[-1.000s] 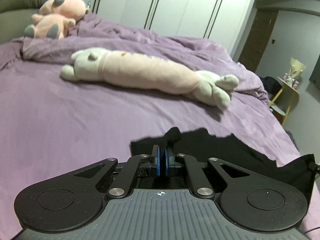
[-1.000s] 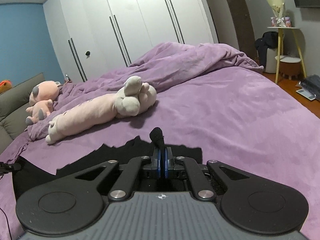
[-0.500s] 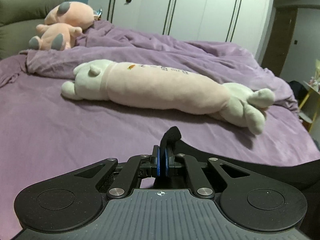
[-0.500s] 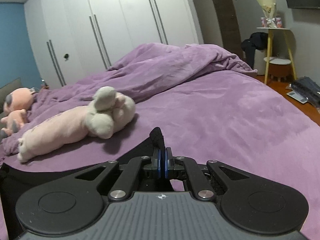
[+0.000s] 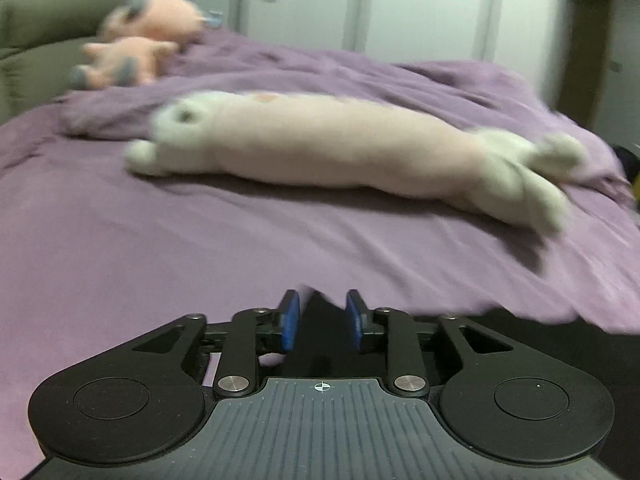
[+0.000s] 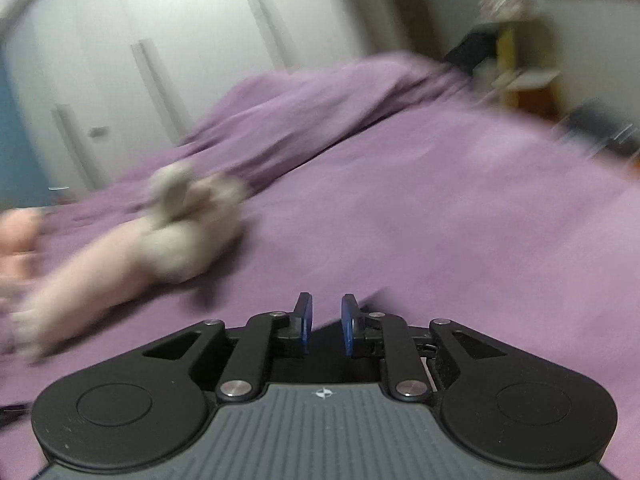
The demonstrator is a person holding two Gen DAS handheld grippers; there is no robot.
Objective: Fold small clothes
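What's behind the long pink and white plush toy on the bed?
Behind the long pink and white plush toy lies the rumpled purple duvet, then white wardrobe doors. Anything right behind the toy is hidden.

No legible text, label, brand, number or sign appears in either view. The long plush toy (image 5: 340,148), centre of the left wrist frame, bears a small orange mark, too blurred to read.
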